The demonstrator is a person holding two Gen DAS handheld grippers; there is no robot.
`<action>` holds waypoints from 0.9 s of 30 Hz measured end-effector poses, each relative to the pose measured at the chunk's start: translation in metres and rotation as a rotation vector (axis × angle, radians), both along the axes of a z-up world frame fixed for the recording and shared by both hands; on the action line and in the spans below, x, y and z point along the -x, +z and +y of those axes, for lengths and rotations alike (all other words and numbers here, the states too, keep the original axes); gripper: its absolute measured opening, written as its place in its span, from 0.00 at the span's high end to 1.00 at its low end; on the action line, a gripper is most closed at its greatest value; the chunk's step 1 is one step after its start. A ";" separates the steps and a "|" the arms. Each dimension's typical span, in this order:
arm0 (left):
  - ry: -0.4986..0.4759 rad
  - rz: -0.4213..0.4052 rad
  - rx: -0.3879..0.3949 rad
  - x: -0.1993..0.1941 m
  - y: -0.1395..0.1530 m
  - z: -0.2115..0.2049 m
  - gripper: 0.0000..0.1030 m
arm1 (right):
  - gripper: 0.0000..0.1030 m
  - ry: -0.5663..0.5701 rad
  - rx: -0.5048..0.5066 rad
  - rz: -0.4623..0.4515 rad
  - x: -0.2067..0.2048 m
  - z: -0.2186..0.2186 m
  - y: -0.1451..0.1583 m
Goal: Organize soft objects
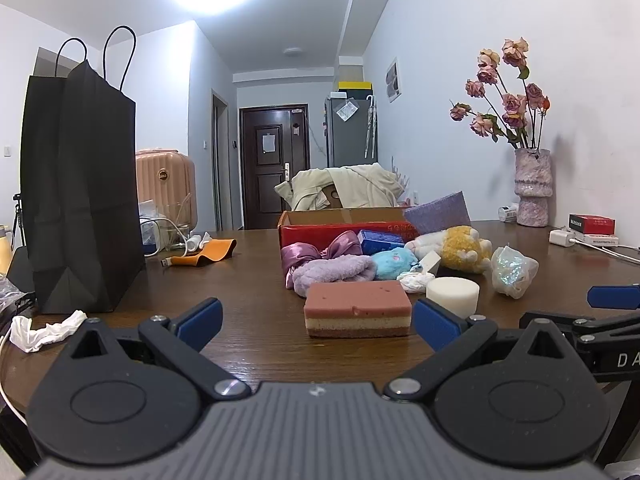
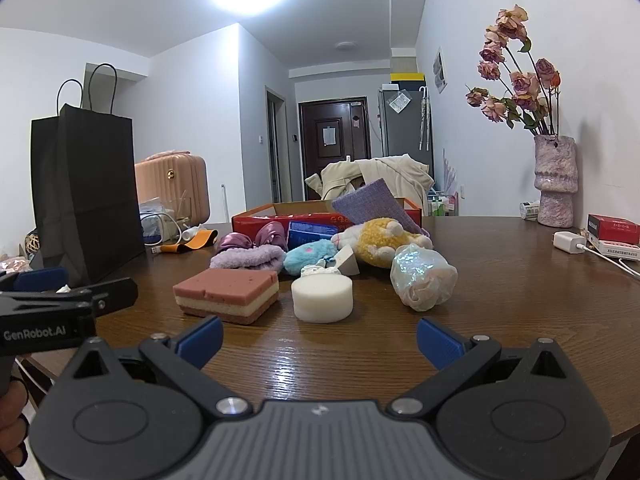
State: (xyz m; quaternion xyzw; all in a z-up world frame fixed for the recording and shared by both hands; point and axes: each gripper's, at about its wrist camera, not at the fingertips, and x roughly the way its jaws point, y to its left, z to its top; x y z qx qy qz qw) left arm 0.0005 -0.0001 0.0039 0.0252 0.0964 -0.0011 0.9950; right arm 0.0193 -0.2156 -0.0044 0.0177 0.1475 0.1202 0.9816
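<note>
While both tongs, left (image 1: 316,316) and right (image 2: 318,338), gape empty, layered sponge (image 1: 357,309) lies flat on desk (image 2: 500,300), near the left tongs' fingertips, long axis crosswise, beside white foam cylinder (image 2: 322,298).

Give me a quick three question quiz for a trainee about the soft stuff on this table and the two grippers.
1. True or false: the left gripper is shut on the layered sponge.
2. Which item sits just right of the layered sponge: A) white round sponge B) black bag C) vase?
3. Fill in: the purple cloth leans on the rim of the red ____.

Key: 1 false, both it and the right gripper are open and empty. 2 A. 3 box.
</note>
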 end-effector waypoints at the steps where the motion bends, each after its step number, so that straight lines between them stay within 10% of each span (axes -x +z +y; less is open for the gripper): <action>1: -0.001 0.001 -0.001 0.000 0.000 0.000 0.00 | 0.00 0.000 0.001 0.000 0.000 0.000 0.000; 27: -0.001 -0.002 0.000 0.000 0.000 0.001 0.00 | 0.00 -0.005 -0.005 0.008 0.002 -0.001 -0.003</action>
